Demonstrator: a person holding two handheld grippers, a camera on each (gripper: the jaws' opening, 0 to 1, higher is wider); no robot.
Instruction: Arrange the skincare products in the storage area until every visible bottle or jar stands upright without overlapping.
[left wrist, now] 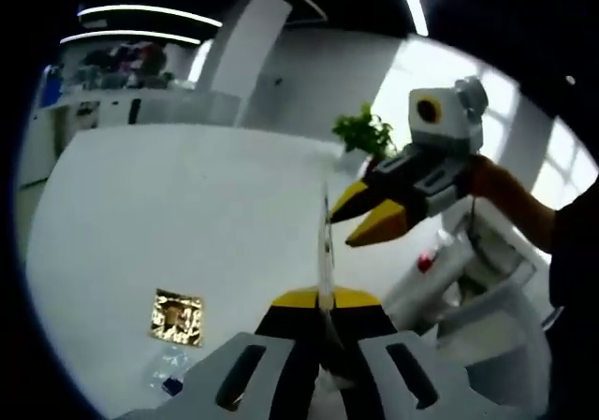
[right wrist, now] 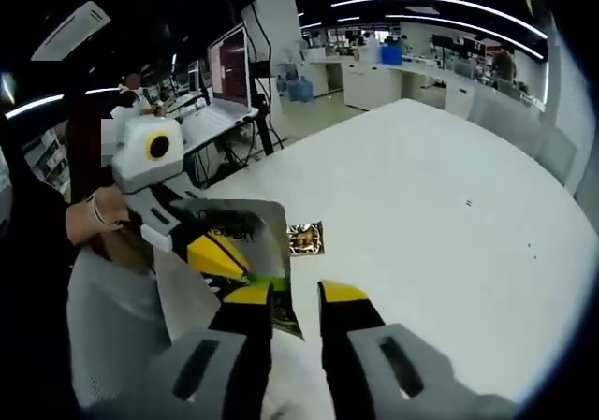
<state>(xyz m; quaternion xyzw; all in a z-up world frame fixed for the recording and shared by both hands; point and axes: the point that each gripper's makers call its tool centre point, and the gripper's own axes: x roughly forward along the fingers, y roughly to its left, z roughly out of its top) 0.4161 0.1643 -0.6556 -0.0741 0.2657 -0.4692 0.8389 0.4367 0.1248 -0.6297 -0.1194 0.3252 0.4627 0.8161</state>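
You've got both grippers lifted above the big white table (right wrist: 440,224), pointing in toward each other. Your left gripper (left wrist: 326,300) has its yellow-tipped jaws clenched on a thin, flat, shiny silver sachet (left wrist: 324,252); in the left gripper view you see it edge-on, standing up from between the tips. In the right gripper view the same sachet (right wrist: 265,242) shows its broad reflective face, with a green patch at its lower corner, pinched by the left gripper (right wrist: 223,253) coming in from the left, your hand (right wrist: 98,212) behind it.

Your right gripper (right wrist: 295,298) has its jaws parted with a clear gap, grasping nothing; the sachet's lower corner sits just in front of its left jaw. Can't tell whether they touch. From the left gripper view, the right gripper (left wrist: 360,219) hovers at the right, tips apart, near the sachet's edge.

Down on the table there's a small gold-and-black square packet (left wrist: 178,317) lying flat, with a small clear wrapper (left wrist: 168,375) just near it.
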